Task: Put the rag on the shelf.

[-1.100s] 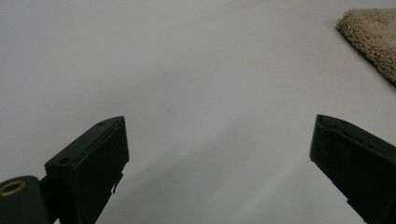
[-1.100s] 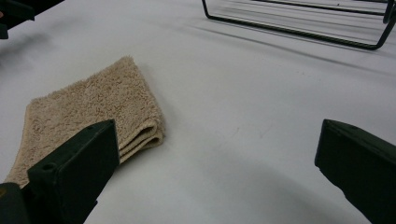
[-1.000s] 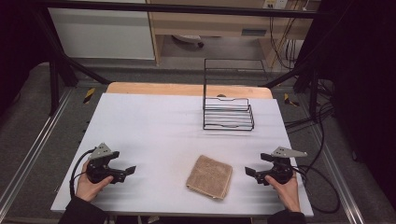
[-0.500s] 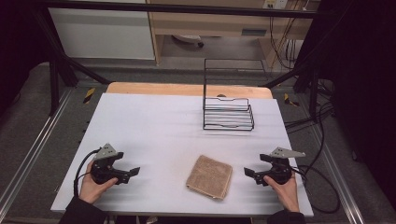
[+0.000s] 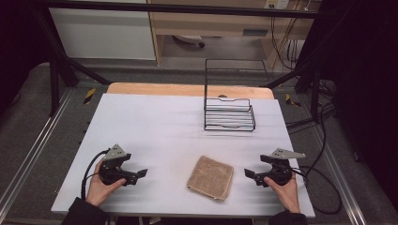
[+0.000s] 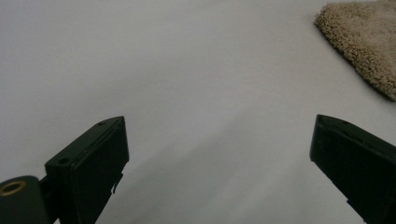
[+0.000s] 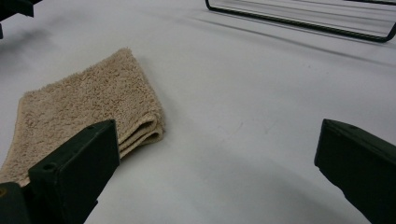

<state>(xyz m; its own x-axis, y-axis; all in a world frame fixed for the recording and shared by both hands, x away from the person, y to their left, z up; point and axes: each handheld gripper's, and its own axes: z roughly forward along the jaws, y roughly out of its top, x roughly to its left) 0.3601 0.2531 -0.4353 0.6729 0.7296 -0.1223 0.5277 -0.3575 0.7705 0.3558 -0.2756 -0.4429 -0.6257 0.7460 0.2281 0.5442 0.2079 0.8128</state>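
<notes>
- While I work at the white table, a wire rack stands at its far side.
- Folded tan towel: flat near the front edge, between my grippers.
- My left gripper: jaws wide apart, empty.
- My right gripper: jaws wide apart, empty, just beside the towel.

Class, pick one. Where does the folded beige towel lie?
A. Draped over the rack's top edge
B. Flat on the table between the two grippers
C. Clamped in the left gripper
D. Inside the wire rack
B: the towel lies flat on the white table, between the left gripper and right gripper, apart from the wire rack.
</notes>
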